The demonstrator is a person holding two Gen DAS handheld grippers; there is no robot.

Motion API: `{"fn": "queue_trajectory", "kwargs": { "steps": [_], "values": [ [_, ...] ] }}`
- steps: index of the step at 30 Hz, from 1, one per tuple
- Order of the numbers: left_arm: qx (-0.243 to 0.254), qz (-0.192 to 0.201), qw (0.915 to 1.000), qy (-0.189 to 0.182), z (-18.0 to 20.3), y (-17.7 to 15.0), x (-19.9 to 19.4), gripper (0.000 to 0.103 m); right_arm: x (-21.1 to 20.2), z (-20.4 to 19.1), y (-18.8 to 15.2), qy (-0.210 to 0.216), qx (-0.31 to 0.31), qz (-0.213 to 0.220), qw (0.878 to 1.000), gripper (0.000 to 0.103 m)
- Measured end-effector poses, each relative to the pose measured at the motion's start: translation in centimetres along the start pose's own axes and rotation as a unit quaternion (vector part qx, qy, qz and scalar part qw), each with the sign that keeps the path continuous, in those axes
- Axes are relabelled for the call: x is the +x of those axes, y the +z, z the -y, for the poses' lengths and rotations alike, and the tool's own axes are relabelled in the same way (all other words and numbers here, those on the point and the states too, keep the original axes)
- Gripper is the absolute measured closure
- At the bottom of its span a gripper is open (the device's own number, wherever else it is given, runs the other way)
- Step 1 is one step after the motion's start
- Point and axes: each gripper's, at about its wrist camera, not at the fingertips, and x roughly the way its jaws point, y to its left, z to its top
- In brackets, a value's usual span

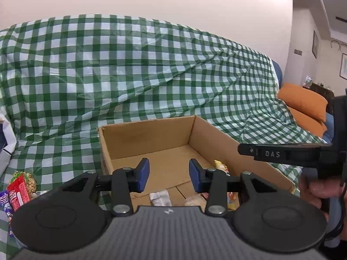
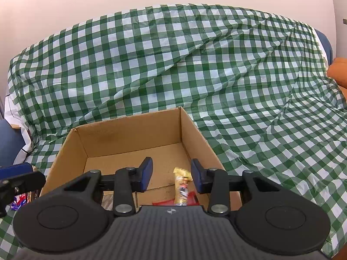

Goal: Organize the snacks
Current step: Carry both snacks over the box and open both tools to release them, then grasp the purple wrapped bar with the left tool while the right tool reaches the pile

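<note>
- Cardboard box [image 2: 134, 138] sits open on the green-and-white checked cloth [image 2: 195, 65], and both grippers hang over its near edge, pointing in and down.
- Right gripper [image 2: 171, 176]: blue pads part-way apart, nothing pinched between them. Seen through the gap, a yellow snack packet [image 2: 181, 186] lies on the box floor at about 5 o'clock from the box's middle, near the right wall.
- Just under that packet, a red wrapper [image 2: 190, 199] peeks out at the near edge of the floor.
- Left gripper [image 1: 169, 176]: pads also part-way apart and empty, over bare cardboard.
- From the left wrist view, a white crumpled wrapper [image 1: 159, 197] lies at 6 o'clock in the box, and the yellow snack packet [image 1: 220, 165] rests at 4 o'clock by the right wall.
- Outside the box, at 8 o'clock on the cloth, more snacks wait: a red packet [image 1: 18, 191], a bag of nuts [image 1: 29, 181] behind it, and a purple wrapper [image 1: 5, 203] beside it.
- Far right of the left view, a hand [image 1: 316, 191] grips the handle of the right gripper.
- Orange cushion [image 1: 303, 100] sits at 2 o'clock beyond the cloth.
</note>
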Motion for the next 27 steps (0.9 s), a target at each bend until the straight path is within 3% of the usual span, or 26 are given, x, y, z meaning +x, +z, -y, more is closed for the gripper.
{"fn": "queue_trajectory", "kwargs": {
  "steps": [13, 15, 17, 19, 22, 25, 26, 27],
  "values": [
    [0.025, 0.033, 0.9982, 0.043, -2.7, 0.6, -3.4, 0.06, -0.1, -1.8, 0.1, 0.014, -0.001, 0.021, 1.0, 0.062],
    [0.029, 0.02, 0.9981, 0.049, -3.8, 1.2, -4.2, 0.071, -0.1, -2.4, 0.2, 0.023, 0.0, 0.027, 0.999, 0.062],
    [0.039, 0.016, 0.9977, 0.053, -5.1, 2.2, -5.0, 0.073, -0.2, -3.1, 0.2, 0.031, 0.001, 0.03, 0.999, 0.062],
    [0.056, 0.014, 0.9965, 0.06, -6.5, 3.2, -5.2, 0.086, -0.2, -3.9, 0.2, 0.044, 0.002, 0.032, 0.998, 0.063],
    [0.077, 0.011, 0.993, 0.089, -9.0, 3.6, -4.9, 0.089, -0.5, -5.2, 0.1, 0.064, -0.013, 0.04, 0.997, 0.065],
    [0.039, 0.003, 0.9923, 0.117, -12.8, 1.4, -5.1, 0.09, -0.9, -6.8, 0.0, 0.083, -0.036, 0.046, 0.995, 0.067],
    [0.022, -0.02, 0.9914, 0.128, -14.3, 0.3, -4.7, 0.091, -1.1, -7.3, 0.0, 0.089, -0.045, 0.05, 0.994, 0.068],
    [0.017, -0.065, 0.9855, 0.156, -15.4, -0.1, -3.9, 0.101, -1.5, -7.8, -0.1, 0.097, -0.055, 0.056, 0.992, 0.068]
  ]
}}
